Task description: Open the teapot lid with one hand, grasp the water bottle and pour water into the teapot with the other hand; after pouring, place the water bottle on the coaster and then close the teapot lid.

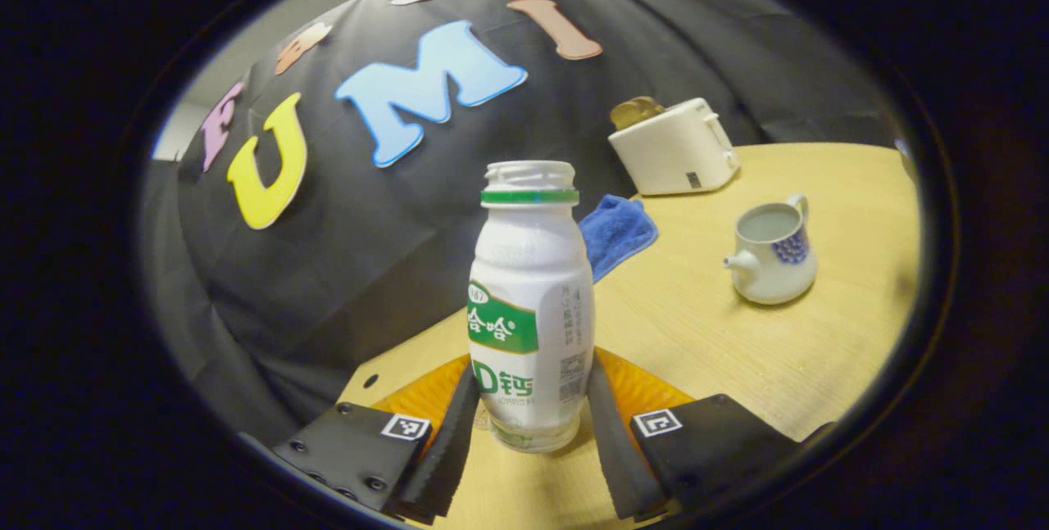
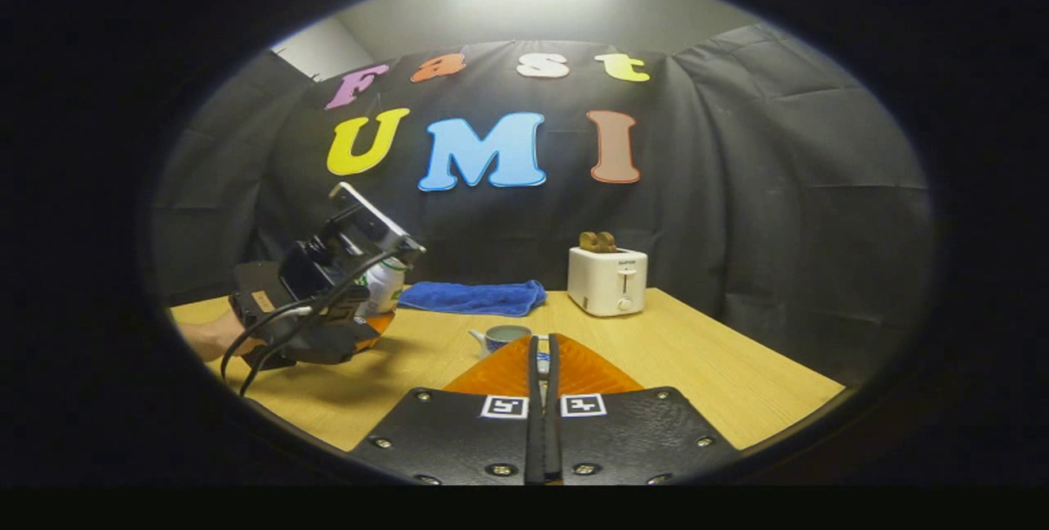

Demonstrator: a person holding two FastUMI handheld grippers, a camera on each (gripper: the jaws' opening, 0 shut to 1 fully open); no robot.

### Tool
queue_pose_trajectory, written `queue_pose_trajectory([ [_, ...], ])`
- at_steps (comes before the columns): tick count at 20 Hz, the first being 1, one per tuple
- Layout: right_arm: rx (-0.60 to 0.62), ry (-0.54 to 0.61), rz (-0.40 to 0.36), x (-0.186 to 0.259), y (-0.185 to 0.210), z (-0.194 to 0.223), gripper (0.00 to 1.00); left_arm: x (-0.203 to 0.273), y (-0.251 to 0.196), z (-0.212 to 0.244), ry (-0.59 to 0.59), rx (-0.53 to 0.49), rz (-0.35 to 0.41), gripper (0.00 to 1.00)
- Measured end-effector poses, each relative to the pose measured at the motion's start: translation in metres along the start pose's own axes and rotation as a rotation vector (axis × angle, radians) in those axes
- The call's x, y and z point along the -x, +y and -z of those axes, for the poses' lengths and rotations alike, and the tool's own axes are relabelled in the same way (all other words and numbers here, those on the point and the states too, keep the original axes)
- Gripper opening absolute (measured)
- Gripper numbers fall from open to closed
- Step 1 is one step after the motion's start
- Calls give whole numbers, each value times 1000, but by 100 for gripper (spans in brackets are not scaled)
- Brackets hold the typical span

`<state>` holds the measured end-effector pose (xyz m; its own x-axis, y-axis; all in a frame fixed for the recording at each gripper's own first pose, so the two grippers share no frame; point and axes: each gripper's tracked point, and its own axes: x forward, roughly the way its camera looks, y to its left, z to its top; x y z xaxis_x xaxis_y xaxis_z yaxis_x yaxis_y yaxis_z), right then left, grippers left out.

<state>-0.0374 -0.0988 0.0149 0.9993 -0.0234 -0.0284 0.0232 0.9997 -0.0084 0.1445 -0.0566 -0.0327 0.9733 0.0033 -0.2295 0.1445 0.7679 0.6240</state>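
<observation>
The wooden table (image 1: 737, 350) was the biggest thing in front of you. At its back edge stood the white toaster (image 1: 676, 149) with bread (image 1: 635, 110) sticking out of the top. The blue cloth (image 1: 615, 231) lay just beside the toaster.

Your left gripper (image 1: 533, 366) had the water bottle (image 1: 533, 301) between its two fingers. The bottle stood upright with its cap off, and its bottom was down at the table. Each finger sat close against one side of the bottle, but I could not tell if both were squeezing it. In the right gripper view, your hand (image 2: 209, 337) held that gripper low over the left part of the table.

The teapot (image 1: 772, 255) stood well apart from the bottle, out in the middle of the table. Its lid was off and its top was open.

Your right gripper (image 2: 544, 338) had its fingers together, with just a thin line between them. It pointed at the teapot.
</observation>
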Motion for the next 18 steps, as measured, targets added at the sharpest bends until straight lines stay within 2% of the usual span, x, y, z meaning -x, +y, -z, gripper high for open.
queue_pose_trajectory([
  [2, -8, 9, 7, 8, -5, 6, 0, -4, -5, -8, -8, -97, -3, 81],
  [3, -3, 17, 19, 12, -10, 10, 0, -6, -6, -11, -11, -132, -4, 75],
  [5, 6, 19, 43, 18, -19, 13, 0, -8, -10, -15, -13, -192, -7, 78],
  [6, 10, 19, 48, 21, -20, 15, 0, -10, -10, -15, -6, -221, -12, 75],
  [7, 9, 16, 50, 23, -21, 14, 0, -12, -11, -16, -1, -251, -16, 81],
  [11, 5, 4, 50, 27, -24, 10, 0, -19, -23, -21, 7, -385, -3, 69],
  [12, 1, 3, 49, 28, -25, 11, 0, -20, -26, -22, 6, -415, 0, 81],
  [18, 0, 11, 53, 30, -30, 13, 0, -19, -40, -29, -1, -567, 13, 81],
])
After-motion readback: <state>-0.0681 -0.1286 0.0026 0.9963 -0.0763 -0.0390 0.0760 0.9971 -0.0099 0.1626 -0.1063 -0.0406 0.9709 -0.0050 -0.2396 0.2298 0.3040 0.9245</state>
